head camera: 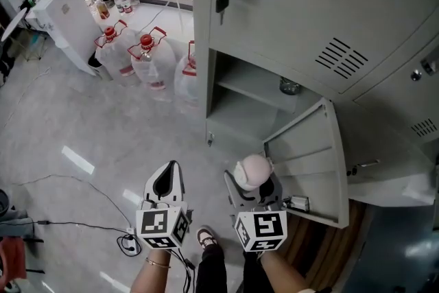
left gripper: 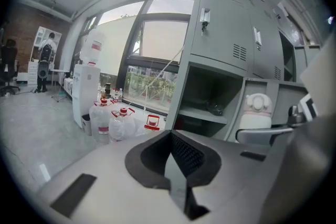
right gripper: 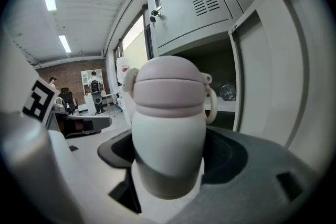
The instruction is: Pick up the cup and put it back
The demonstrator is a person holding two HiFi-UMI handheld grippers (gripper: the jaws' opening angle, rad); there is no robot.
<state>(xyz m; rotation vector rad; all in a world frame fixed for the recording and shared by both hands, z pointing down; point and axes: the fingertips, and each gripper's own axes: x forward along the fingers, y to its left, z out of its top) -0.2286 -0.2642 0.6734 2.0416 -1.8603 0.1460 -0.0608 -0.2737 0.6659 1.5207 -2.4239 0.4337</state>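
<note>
A white cup with a pale pink lid (right gripper: 168,128) stands upright between the jaws of my right gripper (right gripper: 170,165), which is shut on its body. From the head view the cup (head camera: 252,171) hangs in the right gripper (head camera: 252,183) in front of the open grey locker (head camera: 288,24), beside its swung-out door (head camera: 315,161). My left gripper (head camera: 167,182) is held to the left of it, its jaws closed together on nothing (left gripper: 176,165). The left gripper view also catches the cup (left gripper: 257,113) at the right. A glass object (head camera: 289,86) sits on the locker's shelf.
Several large water bottles with red caps (head camera: 145,55) stand on the floor left of the locker, next to a white water dispenser (head camera: 65,17). Keys (head camera: 223,0) hang from the upper locker door. Cables (head camera: 75,216) lie on the grey floor. People stand far off in the room (left gripper: 46,60).
</note>
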